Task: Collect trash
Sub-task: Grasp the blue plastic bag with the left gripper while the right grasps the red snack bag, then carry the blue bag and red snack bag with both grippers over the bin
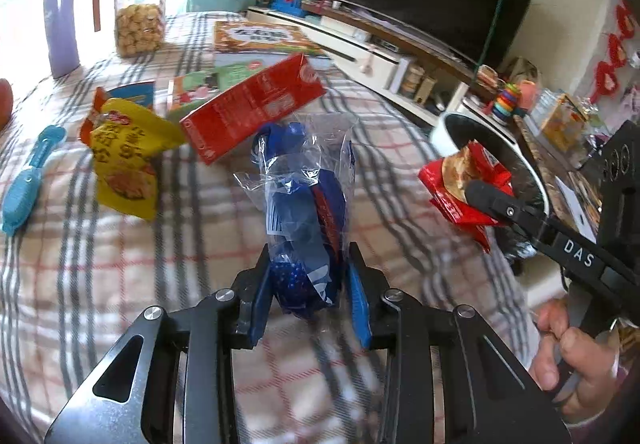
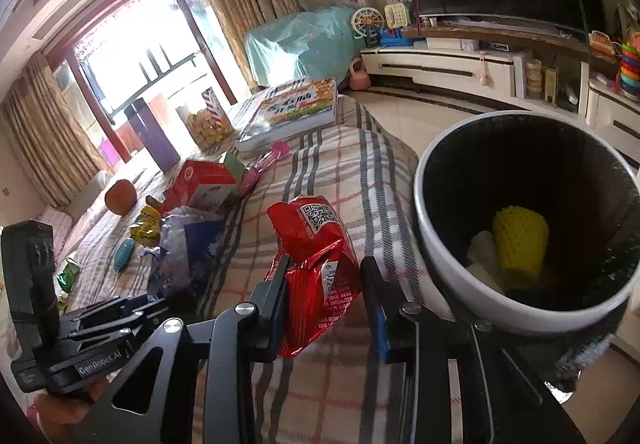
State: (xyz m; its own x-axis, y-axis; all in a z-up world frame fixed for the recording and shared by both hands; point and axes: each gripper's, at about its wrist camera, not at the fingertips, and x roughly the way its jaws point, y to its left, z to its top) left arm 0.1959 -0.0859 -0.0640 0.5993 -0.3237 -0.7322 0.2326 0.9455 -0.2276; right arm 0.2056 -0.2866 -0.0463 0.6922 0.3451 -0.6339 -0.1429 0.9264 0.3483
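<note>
red wrapper (image 2: pixel 316 264) with qr code in right claw (image 2: pixel 326 276), left claw (image 1: pixel 310 276) – "genrobot.ai" – gripping blue wrapper (image 1: pixel 304 212)

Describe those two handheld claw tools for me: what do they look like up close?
Each is a black metal frame with silver rivets and slotted cut-outs, tapering into two narrow fingers lined with blue pads. The left gripper has white "GenRobot.AI" lettering on its side in the right wrist view; the right gripper shows "DAS" along one finger. Bare fingers of a hand wrap its handle; no cables show.
</note>
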